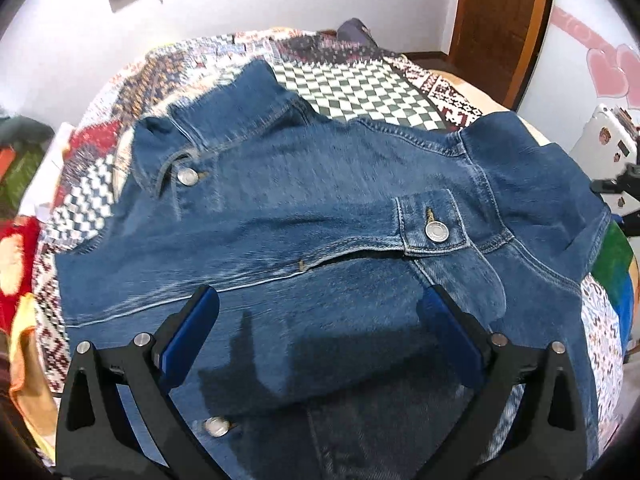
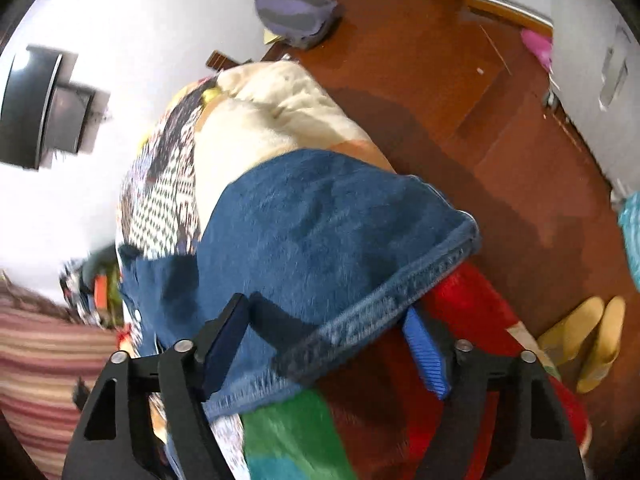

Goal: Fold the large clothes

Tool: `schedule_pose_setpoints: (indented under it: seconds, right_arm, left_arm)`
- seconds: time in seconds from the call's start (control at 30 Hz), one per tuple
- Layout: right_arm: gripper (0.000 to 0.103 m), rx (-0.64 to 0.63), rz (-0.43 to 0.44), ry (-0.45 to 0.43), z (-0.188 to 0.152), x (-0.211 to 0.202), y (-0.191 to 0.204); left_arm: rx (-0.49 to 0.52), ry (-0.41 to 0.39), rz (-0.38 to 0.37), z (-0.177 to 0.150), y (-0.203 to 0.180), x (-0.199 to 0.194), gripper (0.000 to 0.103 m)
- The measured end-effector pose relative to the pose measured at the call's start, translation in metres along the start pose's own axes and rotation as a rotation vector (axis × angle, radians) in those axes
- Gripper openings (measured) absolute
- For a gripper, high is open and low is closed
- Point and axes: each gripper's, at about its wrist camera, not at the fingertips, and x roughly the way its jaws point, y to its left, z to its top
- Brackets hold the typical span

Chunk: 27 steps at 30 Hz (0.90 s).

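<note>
Left wrist view: denim jacket [image 1: 320,208] lies spread over a patchwork quilt [image 1: 344,88] on the bed; all positions below are given relative to the jacket. Left of it, quilt panels in red, white and blue checks show, with a red and yellow cloth [image 1: 16,264] at the far left edge. On the jacket's left part sits a metal button [image 1: 187,177] by the collar. A sleeve is folded across the jacket's middle, its cuff [image 1: 434,222] with a second button lying right of centre. Left gripper [image 1: 320,312] hovers above the jacket's near part, pointing forward and down at the cloth; its blue-padded fingers [image 1: 188,332] stand wide apart, with nothing between them, and their shadow falls on the denim. Beyond the jacket: a black-and-white checkered quilt panel, then a white wall and a wooden door [image 1: 500,20] to the upper right.

Right wrist view: camera is rolled, so the bed runs diagonally. Left of the jacket [image 2: 320,232], a striped cloth [image 2: 44,360]. The jacket's right edge hangs over the bedside, and its stitched hem [image 2: 384,300] runs through the gap of the right gripper [image 2: 324,332]. The fingers [image 2: 424,356] are spread; contact with the hem cannot be judged. Right of the jacket: a red blanket [image 2: 480,312], wooden floor [image 2: 420,80], yellow slippers [image 2: 588,340].
</note>
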Motion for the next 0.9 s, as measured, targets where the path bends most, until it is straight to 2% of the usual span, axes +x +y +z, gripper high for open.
schedule_pose_setpoints:
  seconds: [0.13, 0.2, 0.23, 0.3, 0.37, 0.47, 0.67, 0.77, 0.9]
  right_arm:
    - [0.055, 0.039, 0.004, -0.069, 0.003, 0.008, 0.001]
    - [0.038, -0.009, -0.025, -0.116, -0.002, 0.006, 0.015]
    - [0.035, -0.046, -0.056, -0.146, -0.005, 0.003, 0.025]
    - [0.021, -0.127, -0.104, -0.2, -0.01, -0.006, 0.045]
    - [0.017, -0.199, -0.125, -0.26, -0.015, -0.02, 0.067]
    - [0.015, -0.287, -0.096, -0.351, -0.023, -0.047, 0.102]
    - [0.012, -0.456, 0.061, -0.444, -0.046, -0.097, 0.184]
    - [0.012, -0.534, 0.15, -0.444, -0.065, -0.106, 0.228]
    - [0.012, -0.62, 0.232, -0.385, -0.094, -0.085, 0.283]
  left_arm:
    - [0.003, -0.023, 0.01, -0.005, 0.0, -0.012, 0.103]
    - [0.002, -0.028, 0.021, -0.006, 0.001, -0.015, 0.103]
    - [0.002, -0.032, 0.03, -0.007, 0.002, -0.016, 0.103]
    - [-0.002, -0.041, 0.032, -0.007, 0.003, -0.02, 0.103]
    - [-0.007, -0.05, 0.029, -0.008, 0.005, -0.024, 0.103]
    - [-0.009, -0.07, 0.032, -0.007, 0.007, -0.031, 0.103]
    - [-0.037, -0.124, 0.031, -0.009, 0.019, -0.052, 0.103]
    - [-0.057, -0.149, 0.03, -0.012, 0.029, -0.063, 0.103]
    - [-0.08, -0.176, 0.039, -0.02, 0.044, -0.077, 0.103]
